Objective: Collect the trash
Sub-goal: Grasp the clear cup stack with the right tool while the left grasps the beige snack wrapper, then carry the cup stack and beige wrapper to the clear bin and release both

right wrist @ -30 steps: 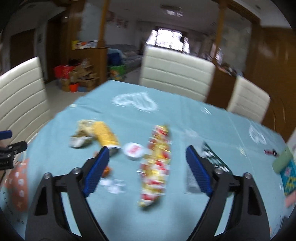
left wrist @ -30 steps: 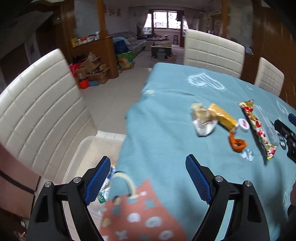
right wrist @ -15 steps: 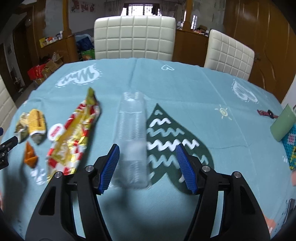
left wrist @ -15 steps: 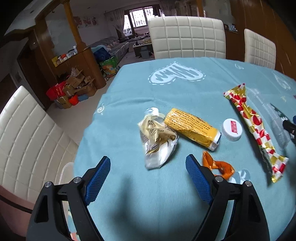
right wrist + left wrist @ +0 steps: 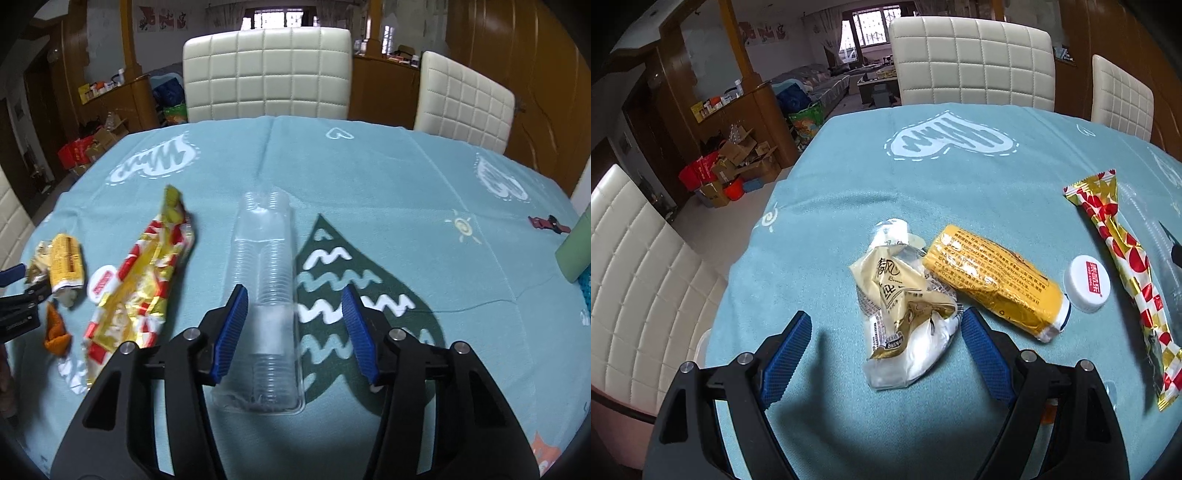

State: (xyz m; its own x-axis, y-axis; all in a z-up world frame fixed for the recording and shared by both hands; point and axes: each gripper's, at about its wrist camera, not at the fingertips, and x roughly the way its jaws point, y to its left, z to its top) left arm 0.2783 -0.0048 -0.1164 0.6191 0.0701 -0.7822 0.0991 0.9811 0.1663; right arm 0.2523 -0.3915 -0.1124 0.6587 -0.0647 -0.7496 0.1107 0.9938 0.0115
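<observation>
My left gripper (image 5: 882, 328) is open over the blue tablecloth, its jaws either side of a crumpled beige and white wrapper (image 5: 905, 306). Beside it lie a yellow wrapper (image 5: 993, 284), a white bottle cap (image 5: 1087, 282) and a long red and gold wrapper (image 5: 1126, 258). My right gripper (image 5: 295, 317) is open, its jaws straddling the near part of a clear plastic tray (image 5: 266, 295) that lies flat. To its left are the red and gold wrapper (image 5: 144, 288), the cap (image 5: 101, 284), the yellow wrapper (image 5: 66, 262) and an orange scrap (image 5: 55, 328).
White padded chairs (image 5: 266, 74) stand at the far side of the table and one at the left (image 5: 631, 288). A green object (image 5: 576, 247) and a small dark red item (image 5: 546, 223) lie at the right edge. The left gripper's tip (image 5: 18, 295) shows at the far left.
My left gripper swung from the table's left edge to the beige wrapper. My right gripper moved right from the red and gold wrapper to the clear tray, closer now.
</observation>
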